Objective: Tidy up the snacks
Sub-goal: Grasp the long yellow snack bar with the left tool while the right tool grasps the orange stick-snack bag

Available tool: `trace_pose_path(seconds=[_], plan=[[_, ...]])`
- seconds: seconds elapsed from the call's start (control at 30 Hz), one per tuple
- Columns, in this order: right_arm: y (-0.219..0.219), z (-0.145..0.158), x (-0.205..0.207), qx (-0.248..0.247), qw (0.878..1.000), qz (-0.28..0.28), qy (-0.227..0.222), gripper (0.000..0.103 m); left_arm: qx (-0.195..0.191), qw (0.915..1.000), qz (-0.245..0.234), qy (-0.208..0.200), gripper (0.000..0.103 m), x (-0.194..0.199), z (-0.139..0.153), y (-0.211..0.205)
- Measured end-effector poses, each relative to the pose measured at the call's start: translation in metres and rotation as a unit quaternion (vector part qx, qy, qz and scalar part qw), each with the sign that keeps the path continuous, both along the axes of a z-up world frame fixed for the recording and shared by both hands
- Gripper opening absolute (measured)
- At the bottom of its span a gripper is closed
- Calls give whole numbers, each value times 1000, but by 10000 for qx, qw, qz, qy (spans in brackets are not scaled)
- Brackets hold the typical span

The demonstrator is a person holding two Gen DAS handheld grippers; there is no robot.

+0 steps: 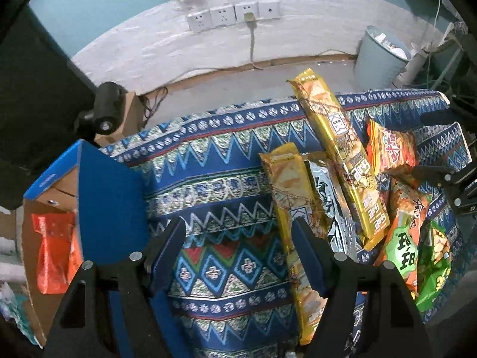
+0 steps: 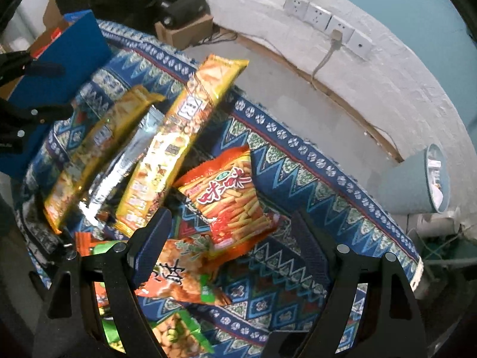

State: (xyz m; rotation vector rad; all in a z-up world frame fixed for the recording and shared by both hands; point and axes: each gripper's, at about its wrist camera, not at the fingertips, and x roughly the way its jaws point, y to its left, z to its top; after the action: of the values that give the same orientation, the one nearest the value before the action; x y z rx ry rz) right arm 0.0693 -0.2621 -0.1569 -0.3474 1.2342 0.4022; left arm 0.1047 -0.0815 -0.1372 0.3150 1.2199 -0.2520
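A pile of snack packs lies on a table under a blue patterned cloth (image 1: pixel 220 179). Two long yellow biscuit packs (image 1: pixel 340 155) (image 1: pixel 293 205) lie beside a silver pack (image 1: pixel 331 208); the long yellow packs (image 2: pixel 182 131) show in the right wrist view too. An orange-red stick-snack bag (image 2: pixel 229 194) lies between my right gripper's fingers. My right gripper (image 2: pixel 229 232) is open just above it. My left gripper (image 1: pixel 238 235) is open and empty over bare cloth, its right finger by a yellow pack. A blue-flapped cardboard box (image 1: pixel 98 197) at the left holds an orange pack (image 1: pixel 55 250).
Orange and green snack bags (image 1: pixel 408 238) lie at the pile's near side. A grey bin (image 1: pixel 381 56) stands on the floor beyond the table's far right. A black device (image 1: pixel 104 110) sits on a small carton past the far edge. Wall sockets (image 1: pixel 232 15) are behind.
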Motion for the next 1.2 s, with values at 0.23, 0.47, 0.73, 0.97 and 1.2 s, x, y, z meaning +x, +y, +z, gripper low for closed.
trace_pose_path(seconds=[0.23,0.47,0.73,0.97,1.2], plan=[[9,-22,10,-132,9995,212,187,83,-234,9985,112,482,76,9,-23,-9],[10,-38,20,-194,9992,160,308,80,-328,9961,102,818,79,8,-43,-18],[5,-52,23,-196,9987,53,459,59,-341,9951,-33,928,82,2,-56,-17],[-4,-56,21,-186,9981,-196,551,45,-429,9936,-180,1034,59,-8,-64,-19],[-4,-47,16,-211,9976,-481,452,43,-304,9958,-286,819,35,-17,-65,-28]])
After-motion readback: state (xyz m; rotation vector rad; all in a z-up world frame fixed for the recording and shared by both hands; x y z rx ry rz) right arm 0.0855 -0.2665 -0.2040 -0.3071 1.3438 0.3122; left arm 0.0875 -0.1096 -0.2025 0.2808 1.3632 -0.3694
